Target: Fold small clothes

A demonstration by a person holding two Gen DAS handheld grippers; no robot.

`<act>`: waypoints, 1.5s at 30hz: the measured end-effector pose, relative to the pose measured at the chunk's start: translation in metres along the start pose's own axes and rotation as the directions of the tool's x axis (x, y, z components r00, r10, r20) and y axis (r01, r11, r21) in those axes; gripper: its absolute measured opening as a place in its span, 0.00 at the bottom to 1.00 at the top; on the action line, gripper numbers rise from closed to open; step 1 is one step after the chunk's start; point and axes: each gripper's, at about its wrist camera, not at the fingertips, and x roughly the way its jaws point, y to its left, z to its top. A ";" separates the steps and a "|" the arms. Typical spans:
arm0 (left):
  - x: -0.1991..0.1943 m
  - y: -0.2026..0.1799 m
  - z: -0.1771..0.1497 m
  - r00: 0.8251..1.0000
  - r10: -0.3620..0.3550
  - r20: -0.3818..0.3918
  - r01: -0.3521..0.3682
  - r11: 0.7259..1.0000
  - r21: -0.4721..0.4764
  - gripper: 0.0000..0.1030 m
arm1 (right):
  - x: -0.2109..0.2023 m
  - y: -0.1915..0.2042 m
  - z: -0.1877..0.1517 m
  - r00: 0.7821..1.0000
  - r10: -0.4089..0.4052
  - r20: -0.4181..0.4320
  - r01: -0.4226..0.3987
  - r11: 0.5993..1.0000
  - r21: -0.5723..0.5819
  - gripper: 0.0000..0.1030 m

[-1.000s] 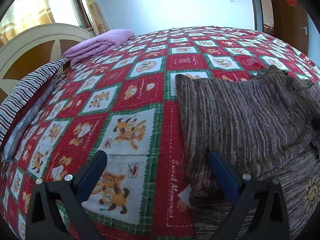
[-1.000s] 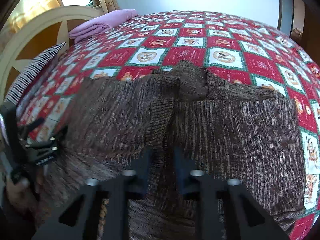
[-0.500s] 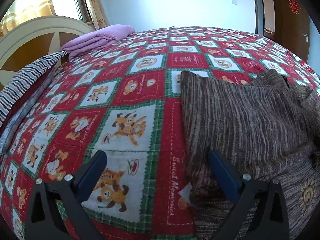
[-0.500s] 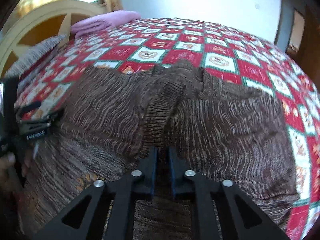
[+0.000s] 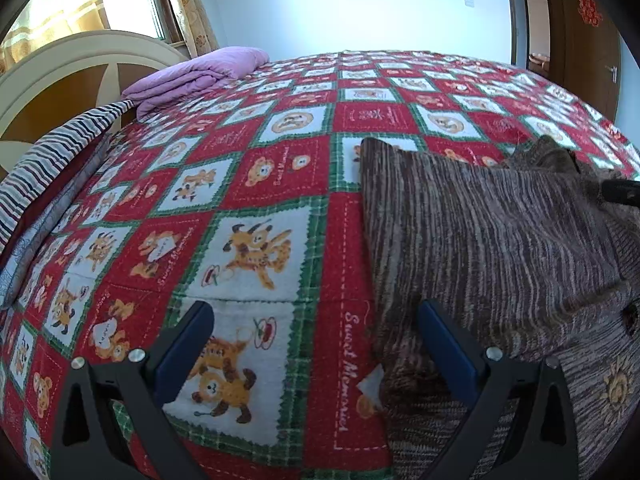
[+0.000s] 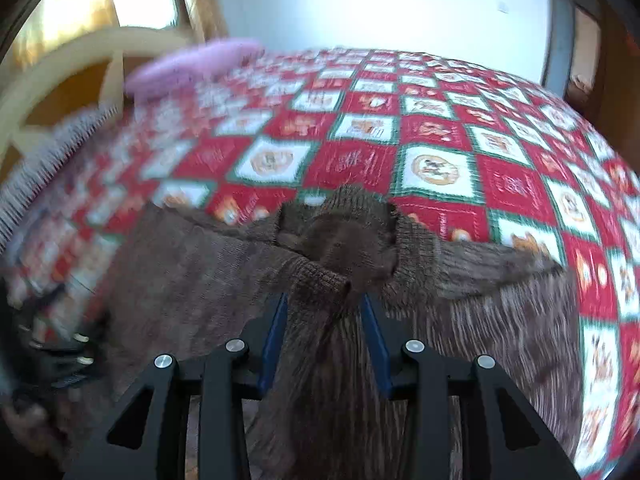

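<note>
A brown striped knit sweater (image 5: 500,240) lies on the red and green patchwork bedspread (image 5: 260,184), its left part folded over toward the middle. My left gripper (image 5: 314,308) stands open low over the bed; its right finger (image 5: 444,340) rests on the sweater's left edge and nothing is between the pads. In the right wrist view the sweater (image 6: 500,320) spreads below its collar (image 6: 344,236). My right gripper (image 6: 324,300) is opening, with a raised fold of the knit sleeve (image 6: 320,360) between its blue pads, no longer pinched. The view is motion-blurred.
A folded purple blanket (image 5: 200,76) lies at the far left by the cream headboard (image 5: 60,64). A striped pillow (image 5: 48,160) runs along the bed's left edge. A brown door (image 5: 580,20) stands at the far right. The bedspread stretches wide beyond the sweater.
My right gripper went from shut on the sleeve fold to jaws apart and shifted up toward the collar. The left gripper stayed where it was, still open.
</note>
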 end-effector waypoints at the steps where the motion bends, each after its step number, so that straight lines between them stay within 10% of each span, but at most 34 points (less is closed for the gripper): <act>1: 0.000 -0.001 0.000 1.000 0.006 0.002 -0.006 1.000 0.005 1.00 | 0.008 -0.001 -0.003 1.000 -0.017 -0.019 0.017 1.000 0.008 0.38; 14: -0.003 0.016 -0.009 0.997 -0.063 -0.043 0.059 0.995 -0.084 1.00 | -0.062 -0.047 -0.068 0.998 -0.042 0.037 0.040 0.998 0.050 0.39; 19: -0.010 0.012 -0.012 0.999 -0.022 -0.038 0.020 0.998 -0.060 1.00 | -0.069 -0.101 -0.094 0.996 0.041 0.083 -0.057 0.978 0.202 0.39; 23: -0.023 0.017 0.000 0.999 0.037 0.007 -0.037 0.998 -0.046 1.00 | -0.095 -0.117 -0.089 0.984 -0.057 0.171 0.020 0.978 0.208 0.41; 29: 0.002 -0.001 0.032 0.993 0.114 0.019 -0.114 0.992 0.048 1.00 | -0.049 -0.164 -0.082 0.971 -0.238 -0.004 0.233 0.947 0.220 0.41; 33: 0.014 -0.011 0.015 0.976 0.217 0.027 -0.218 0.968 0.122 1.00 | -0.053 -0.190 -0.100 0.979 -0.204 0.030 0.182 0.923 0.339 0.41; 45: -0.013 0.005 -0.003 0.993 0.120 0.013 -0.120 0.992 0.045 1.00 | -0.077 -0.190 -0.119 0.975 -0.217 0.034 0.193 0.921 0.338 0.47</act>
